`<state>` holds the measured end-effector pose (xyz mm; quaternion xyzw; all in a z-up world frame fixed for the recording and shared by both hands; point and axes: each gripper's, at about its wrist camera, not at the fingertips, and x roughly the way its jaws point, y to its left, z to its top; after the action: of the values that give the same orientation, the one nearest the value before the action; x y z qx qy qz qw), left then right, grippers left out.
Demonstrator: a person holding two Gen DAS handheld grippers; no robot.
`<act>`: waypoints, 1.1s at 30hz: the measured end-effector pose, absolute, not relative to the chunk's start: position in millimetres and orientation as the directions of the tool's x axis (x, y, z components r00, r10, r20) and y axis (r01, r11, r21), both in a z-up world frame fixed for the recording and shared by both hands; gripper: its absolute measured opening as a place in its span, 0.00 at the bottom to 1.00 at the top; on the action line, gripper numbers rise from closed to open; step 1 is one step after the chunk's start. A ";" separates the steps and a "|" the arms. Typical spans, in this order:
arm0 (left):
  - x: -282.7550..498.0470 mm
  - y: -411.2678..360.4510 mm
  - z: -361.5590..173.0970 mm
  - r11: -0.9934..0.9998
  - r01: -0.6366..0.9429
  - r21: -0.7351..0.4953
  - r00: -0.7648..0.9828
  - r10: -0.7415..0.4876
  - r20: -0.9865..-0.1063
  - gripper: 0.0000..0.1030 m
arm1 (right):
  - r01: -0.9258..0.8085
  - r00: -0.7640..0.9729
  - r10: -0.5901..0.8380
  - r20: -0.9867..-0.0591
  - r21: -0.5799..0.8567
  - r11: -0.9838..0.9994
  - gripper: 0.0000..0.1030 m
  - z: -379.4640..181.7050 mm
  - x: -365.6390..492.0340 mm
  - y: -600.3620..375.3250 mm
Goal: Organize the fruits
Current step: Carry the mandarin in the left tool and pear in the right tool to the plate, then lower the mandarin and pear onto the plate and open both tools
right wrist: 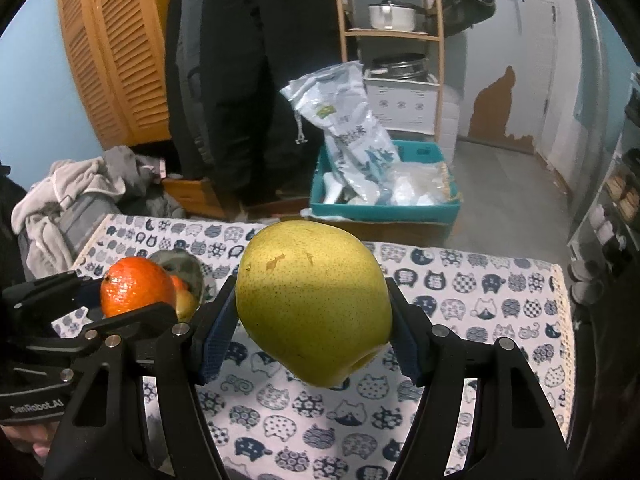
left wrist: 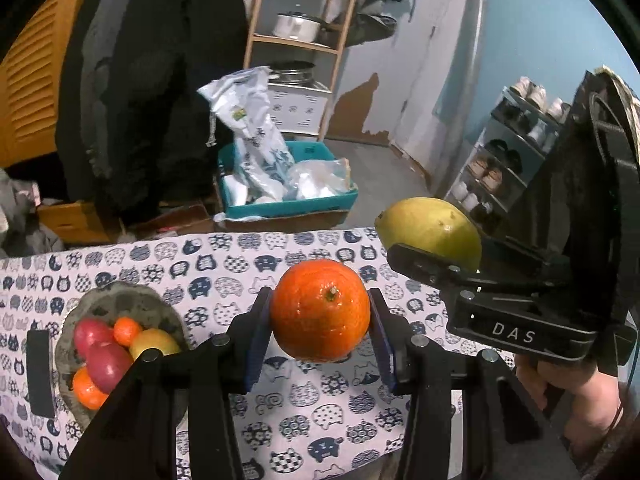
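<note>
The orange (left wrist: 320, 310), glossy with a small stem nub, is clamped in the left gripper (left wrist: 318, 338) above the cat-print tablecloth (left wrist: 280, 420). To its right the right gripper (right wrist: 312, 324) pinches a yellow-green, speckled pear (right wrist: 314, 300) with brown scuffs. A grey bowl (left wrist: 132, 300) of fruit sits left.

White letters "DAS" stood on the black body of the right gripper (left wrist: 430, 258), seen from left wrist cam. "GenRobot.AI" in white stood on the black body of the left gripper (right wrist: 130, 294), seen from right wrist cam. Print on the white bag (right wrist: 352, 120) in the bkgd was too blurred to read.
</note>
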<state>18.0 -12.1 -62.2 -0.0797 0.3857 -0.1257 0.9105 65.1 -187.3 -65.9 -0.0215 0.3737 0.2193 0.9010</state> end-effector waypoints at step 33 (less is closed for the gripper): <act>20.0 175.2 -142.8 0.926 -0.243 -0.289 0.602 -0.090 -0.793 0.45 | -0.576 0.405 0.468 -0.786 0.179 0.798 0.67 -134.7 117.0 -6.3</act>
<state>20.0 175.2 -142.8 -0.1874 0.4440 0.0435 0.8752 117.0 -6.3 -134.7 -0.0601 0.4474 0.3122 0.8359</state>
